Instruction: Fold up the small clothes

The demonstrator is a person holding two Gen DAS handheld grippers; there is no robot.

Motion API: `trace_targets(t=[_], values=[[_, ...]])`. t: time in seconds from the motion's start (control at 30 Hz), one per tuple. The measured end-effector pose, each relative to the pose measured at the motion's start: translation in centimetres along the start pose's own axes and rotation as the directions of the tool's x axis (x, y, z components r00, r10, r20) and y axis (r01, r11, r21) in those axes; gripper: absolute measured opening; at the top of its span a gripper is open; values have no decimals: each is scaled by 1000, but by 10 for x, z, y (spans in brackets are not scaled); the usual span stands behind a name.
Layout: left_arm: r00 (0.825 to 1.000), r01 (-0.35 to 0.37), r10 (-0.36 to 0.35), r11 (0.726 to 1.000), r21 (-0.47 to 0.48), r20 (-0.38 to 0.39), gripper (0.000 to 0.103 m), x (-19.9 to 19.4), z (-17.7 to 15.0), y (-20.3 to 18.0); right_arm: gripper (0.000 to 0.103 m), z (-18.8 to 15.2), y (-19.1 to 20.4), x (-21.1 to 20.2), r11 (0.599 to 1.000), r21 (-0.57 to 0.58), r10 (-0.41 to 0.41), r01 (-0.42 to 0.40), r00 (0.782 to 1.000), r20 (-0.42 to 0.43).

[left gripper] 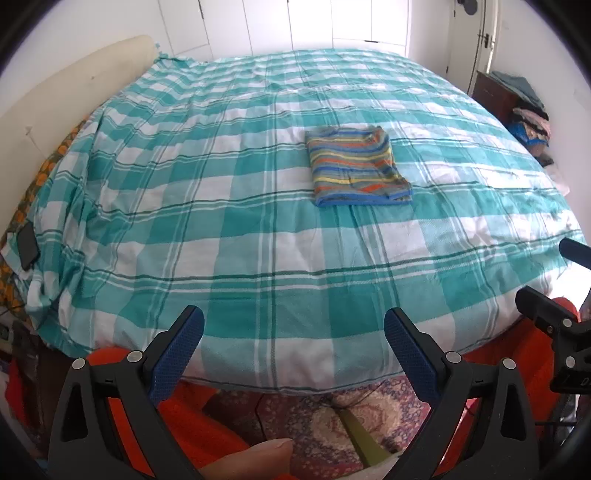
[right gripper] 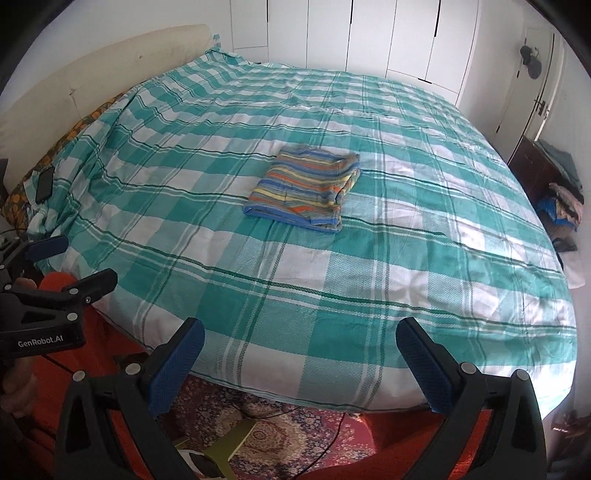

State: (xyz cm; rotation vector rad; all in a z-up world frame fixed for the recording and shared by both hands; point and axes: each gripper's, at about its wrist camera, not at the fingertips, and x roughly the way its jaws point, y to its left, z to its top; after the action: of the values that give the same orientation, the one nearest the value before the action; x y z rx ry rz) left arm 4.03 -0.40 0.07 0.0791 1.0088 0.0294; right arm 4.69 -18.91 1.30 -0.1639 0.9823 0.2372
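A small striped garment (left gripper: 356,166), in blue, orange, yellow and green, lies folded into a neat rectangle on the teal-and-white checked bed cover (left gripper: 221,229). It also shows in the right wrist view (right gripper: 306,188). My left gripper (left gripper: 293,332) is open and empty, held back over the near edge of the bed. My right gripper (right gripper: 299,343) is open and empty too, also at the near edge, well short of the garment. The right gripper shows at the right edge of the left wrist view (left gripper: 554,321), and the left gripper at the left edge of the right wrist view (right gripper: 55,280).
A cream headboard (left gripper: 74,96) runs along the bed's left side, with a dark phone (left gripper: 27,245) near it. A dark chest (right gripper: 535,162) with piled clothes (right gripper: 561,206) stands at the right. A patterned rug (right gripper: 280,435) lies on the floor below. White wardrobe doors (right gripper: 369,33) stand behind.
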Motion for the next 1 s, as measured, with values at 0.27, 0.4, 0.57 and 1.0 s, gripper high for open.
trace_targets(t=[0.27, 0.4, 0.57, 1.0], values=[[1000, 9, -9, 1000, 20, -9, 98, -3, -4, 0, 102, -5, 5, -5, 1000, -6, 17, -17, 1000, -25], [999, 25, -24, 1000, 16, -29, 98, -6, -5, 5, 102, -7, 8, -5, 999, -4, 35, -35, 998, -46], [999, 26, -25, 999, 32, -23, 98, -12, -7, 8, 102, -11, 10, -14, 999, -4, 47, -47, 997, -57], [999, 39, -38, 999, 38, -24, 98, -21, -3, 7, 102, -13, 6, -23, 999, 18, 49, -48, 997, -59]])
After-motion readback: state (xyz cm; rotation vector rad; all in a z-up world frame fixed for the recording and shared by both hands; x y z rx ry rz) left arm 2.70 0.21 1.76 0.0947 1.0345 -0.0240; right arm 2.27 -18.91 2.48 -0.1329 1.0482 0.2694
